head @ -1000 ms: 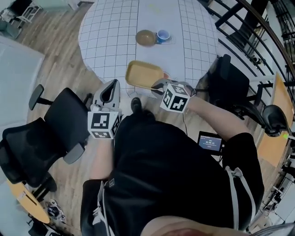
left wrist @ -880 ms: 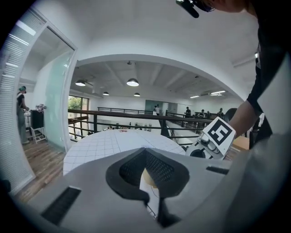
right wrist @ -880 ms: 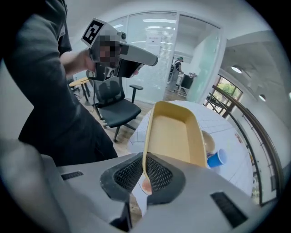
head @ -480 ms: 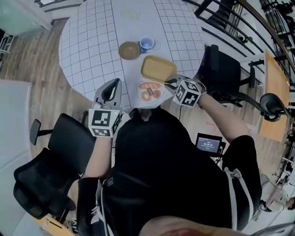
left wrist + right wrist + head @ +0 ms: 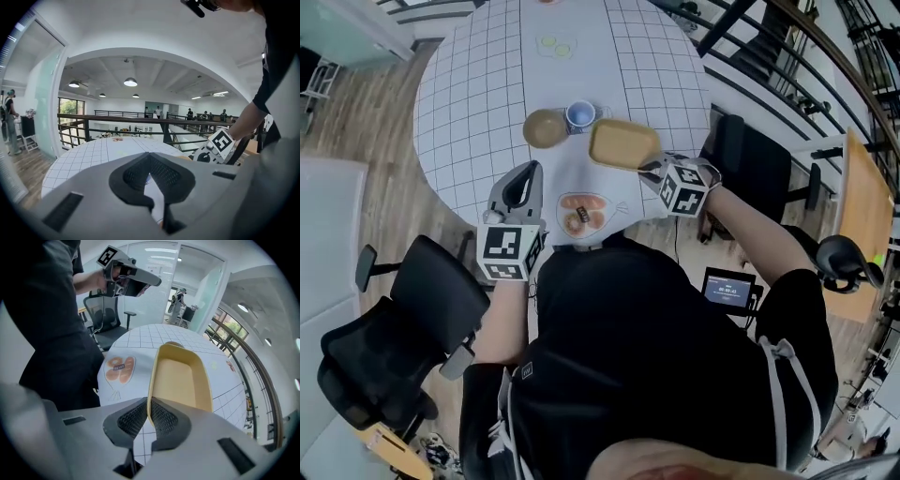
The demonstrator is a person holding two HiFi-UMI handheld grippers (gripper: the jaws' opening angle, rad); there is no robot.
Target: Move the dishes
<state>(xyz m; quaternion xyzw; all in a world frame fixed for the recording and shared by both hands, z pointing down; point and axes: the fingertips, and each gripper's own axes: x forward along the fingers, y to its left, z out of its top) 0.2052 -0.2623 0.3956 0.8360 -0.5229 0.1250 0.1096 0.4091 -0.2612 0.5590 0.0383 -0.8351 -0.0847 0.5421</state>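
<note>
Grips the near rim of a shallow rectangular yellow plastic dish (image 5: 623, 142) with the right gripper (image 5: 645, 169), fingers (image 5: 164, 419) pinched shut on that thin edge, the dish tilted up over the round counter in white gridded cloth (image 5: 469, 84). Has carried the dish, since a second ago, away from the counter's near edge toward the upper middle of the head view: then well below the round brown bowl (image 5: 545, 127) and the small blue cup (image 5: 579, 114), half a second ago at the cup's lower right, now level with both and just right of the cup; cannot tell whether touching it. Has uncovered an orange printed patch (image 5: 581, 214) with a small dark label, almost wholly hidden under the dish a second ago, already exposed half a second ago, now clear at the dish's lower left by the counter's near edge. Keeps the left gripper (image 5: 528, 171) at the lower left of the counter, just left of that patch, fingers (image 5: 133, 176) closed tip to tip on nothing, much as in both earlier frames. Leaves bowl and cup side by side as before.
</note>
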